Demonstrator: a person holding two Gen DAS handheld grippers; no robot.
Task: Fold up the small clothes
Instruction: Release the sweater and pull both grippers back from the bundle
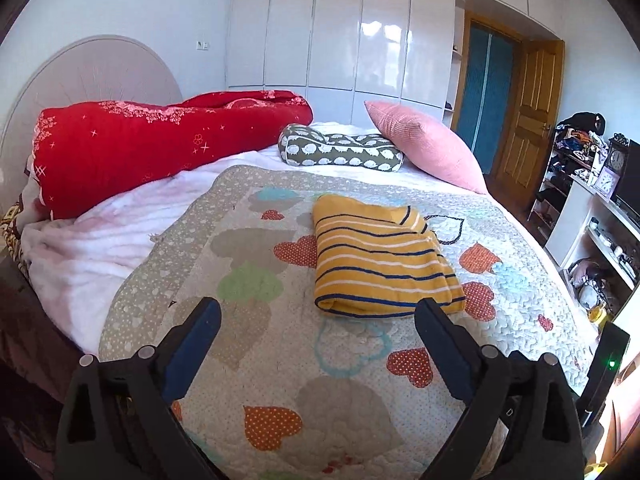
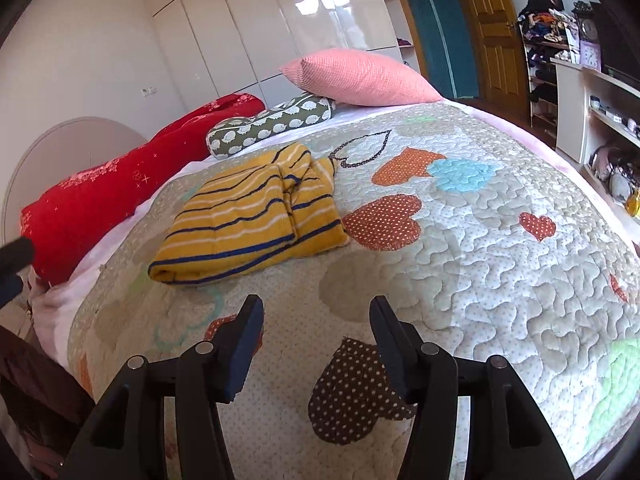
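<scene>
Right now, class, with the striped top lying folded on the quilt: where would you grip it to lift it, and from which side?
Probably grip the striped top at its thick rolled fold, the edge nearest both open hand-held grippers. Come in low from that near side; the far edges look loose and layered.

Around the folded striped garment point(image 1: 380, 256) the quilt point(image 1: 248, 364) lies bare on its near, left and right sides, open to approach. Beyond the garment stand the green patterned cushion point(image 1: 340, 151), pink pillow point(image 1: 428, 145) and red duvet point(image 1: 144, 148), closing off the far side.
</scene>
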